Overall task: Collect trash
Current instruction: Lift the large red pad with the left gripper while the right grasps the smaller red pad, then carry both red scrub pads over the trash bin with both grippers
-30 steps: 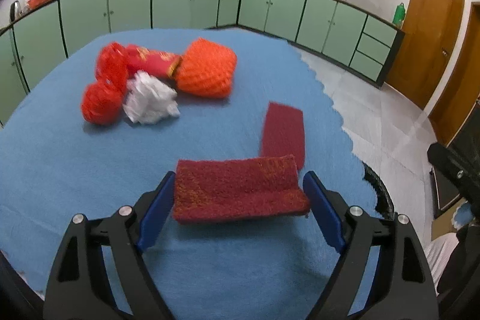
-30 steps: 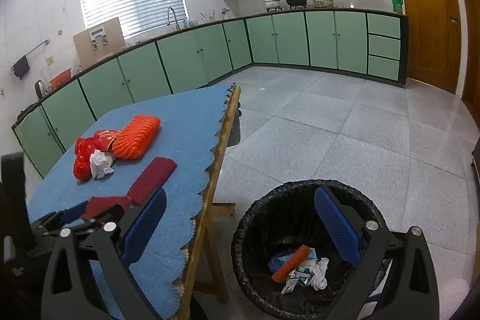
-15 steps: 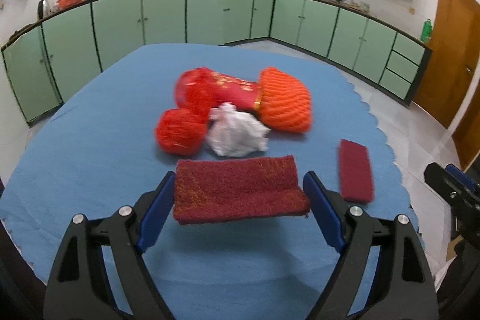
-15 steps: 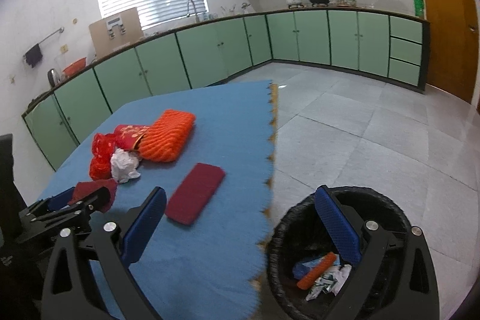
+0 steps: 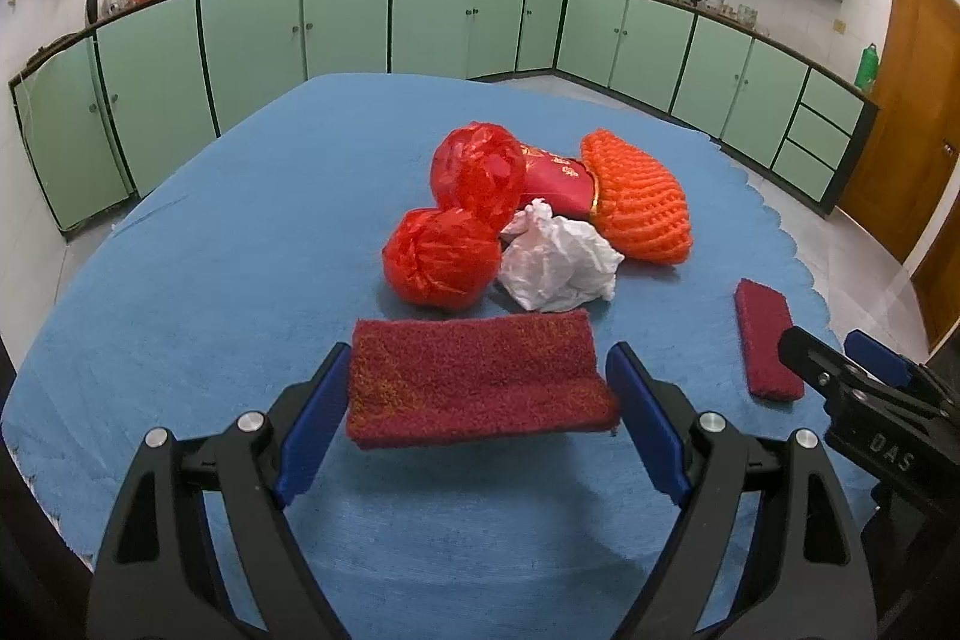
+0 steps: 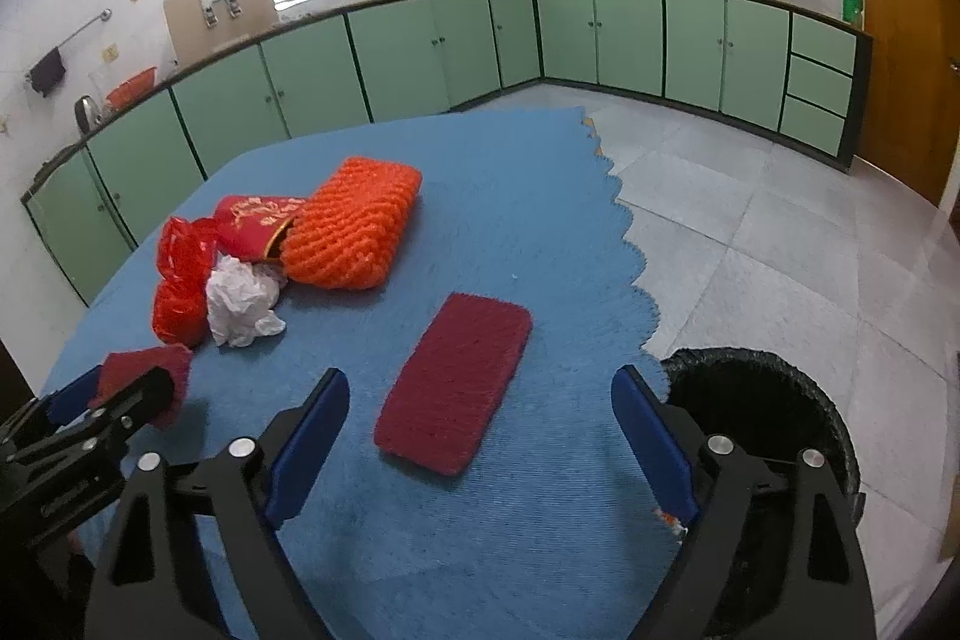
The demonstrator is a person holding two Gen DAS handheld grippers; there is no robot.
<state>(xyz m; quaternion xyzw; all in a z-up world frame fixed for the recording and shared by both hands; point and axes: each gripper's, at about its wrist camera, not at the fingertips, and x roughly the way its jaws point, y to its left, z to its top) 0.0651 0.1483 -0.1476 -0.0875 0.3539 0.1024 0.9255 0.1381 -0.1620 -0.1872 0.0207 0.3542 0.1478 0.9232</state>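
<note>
My left gripper (image 5: 480, 418) is shut on a dark red scouring pad (image 5: 474, 382), held lengthwise between the blue pads just above the blue tablecloth (image 5: 240, 280). Ahead of it lie two red plastic balls (image 5: 444, 262), crumpled white paper (image 5: 558, 262), a red packet (image 5: 555, 181) and an orange foam net (image 5: 639, 196). A second red scouring pad (image 6: 456, 388) lies flat near the table's right edge. My right gripper (image 6: 480, 394) hovers over this pad. Its jaws are closing, the pad sits between them, and the fingers do not touch it.
A black-lined trash bin (image 6: 762, 400) stands on the tiled floor just beyond the table's scalloped right edge. Green kitchen cabinets (image 6: 420, 58) run along the far walls. The left gripper (image 6: 120, 388) shows at the right wrist view's lower left.
My right gripper has swung from above the bin to above the table and the second pad, its jaws narrowing. The left gripper has shifted with its pad, bringing the trash pile to centre.
</note>
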